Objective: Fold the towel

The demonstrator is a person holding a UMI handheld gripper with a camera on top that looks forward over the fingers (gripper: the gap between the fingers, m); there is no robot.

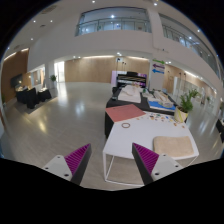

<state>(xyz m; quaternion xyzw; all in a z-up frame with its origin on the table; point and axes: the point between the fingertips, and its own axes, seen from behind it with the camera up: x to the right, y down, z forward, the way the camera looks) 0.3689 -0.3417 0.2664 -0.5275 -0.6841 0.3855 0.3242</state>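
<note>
Atrium; white table [135,140]: one folded towel [174,147], one plant [184,103]; gripper [111,162] fingers spread, empty.

The towel [174,146] lies ahead of my fingers and off to the right, on the near right part of the white table [125,140] — a pale beige, roughly rectangular piece, lying flat with slightly rounded, soft edges. It looks already doubled over, though I can't make out the layers. Nothing rests on it.
</note>
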